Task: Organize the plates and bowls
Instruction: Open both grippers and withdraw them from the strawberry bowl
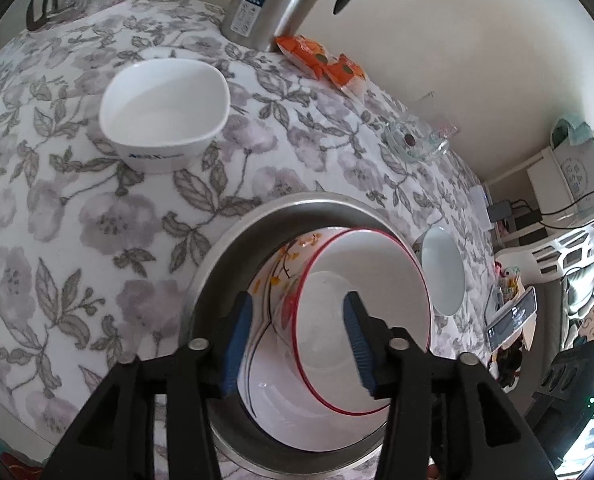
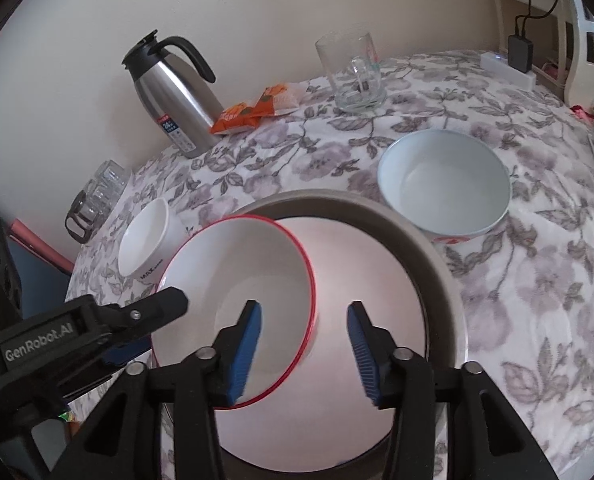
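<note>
Here, in the left wrist view, the left gripper (image 1: 297, 344) is hovering with its jaws parted, the blue pads straddling the wall of the red-rimmed bowl (image 1: 361, 320) without pressing it. That bowl is sitting inside a flowered bowl (image 1: 273, 280) in the steel basin (image 1: 217, 256). In the right wrist view, the right gripper (image 2: 303, 350) is standing open too, one pad inside the red-rimmed bowl (image 2: 237, 276), gripping nothing; a pale bowl (image 2: 445, 184) is resting beside the basin.
</note>
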A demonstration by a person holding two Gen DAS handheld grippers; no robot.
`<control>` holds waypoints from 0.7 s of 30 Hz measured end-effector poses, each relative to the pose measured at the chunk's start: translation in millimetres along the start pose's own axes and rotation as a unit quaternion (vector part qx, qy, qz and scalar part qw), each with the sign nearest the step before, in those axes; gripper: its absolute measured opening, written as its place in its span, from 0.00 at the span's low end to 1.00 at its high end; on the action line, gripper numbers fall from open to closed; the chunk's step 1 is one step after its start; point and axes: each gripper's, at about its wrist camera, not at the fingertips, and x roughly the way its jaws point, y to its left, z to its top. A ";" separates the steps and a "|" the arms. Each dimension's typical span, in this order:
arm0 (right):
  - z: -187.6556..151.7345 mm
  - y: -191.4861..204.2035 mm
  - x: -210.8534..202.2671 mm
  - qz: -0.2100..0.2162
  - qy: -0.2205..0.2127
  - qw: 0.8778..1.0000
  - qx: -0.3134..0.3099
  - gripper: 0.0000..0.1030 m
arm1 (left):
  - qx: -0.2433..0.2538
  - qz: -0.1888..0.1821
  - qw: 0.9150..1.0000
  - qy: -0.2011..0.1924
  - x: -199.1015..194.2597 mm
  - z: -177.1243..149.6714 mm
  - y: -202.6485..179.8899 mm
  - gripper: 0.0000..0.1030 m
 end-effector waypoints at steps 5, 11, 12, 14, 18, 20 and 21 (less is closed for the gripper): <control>2.1 0.0 -3.2 -0.011 -0.004 1.000 -0.003 0.66 | 0.004 0.018 1.000 -0.004 -3.3 1.8 1.3 0.71; 2.9 -0.4 -5.2 -0.022 -0.013 1.000 -0.010 0.85 | 0.010 0.065 0.998 -0.025 -8.5 3.6 4.4 0.85; 3.1 -0.5 -5.7 -0.023 -0.016 1.000 -0.012 0.89 | 0.010 0.073 0.997 -0.032 -10.1 4.3 5.5 0.87; 3.1 -0.8 -6.5 -0.026 -0.020 0.999 -0.014 0.99 | 0.013 0.086 0.995 -0.047 -13.9 5.6 6.6 0.87; 2.7 -0.5 -7.8 -0.031 -0.029 0.999 -0.021 1.00 | 0.025 0.120 0.989 -0.077 -21.5 9.0 7.7 0.88; 2.4 0.0 -9.0 -0.035 -0.035 0.998 -0.025 1.00 | 0.031 0.132 0.987 -0.084 -23.2 11.2 8.2 0.97; 2.3 0.3 -9.6 -0.038 -0.038 0.998 -0.027 1.00 | 0.035 0.138 0.986 -0.089 -25.1 12.6 9.1 0.97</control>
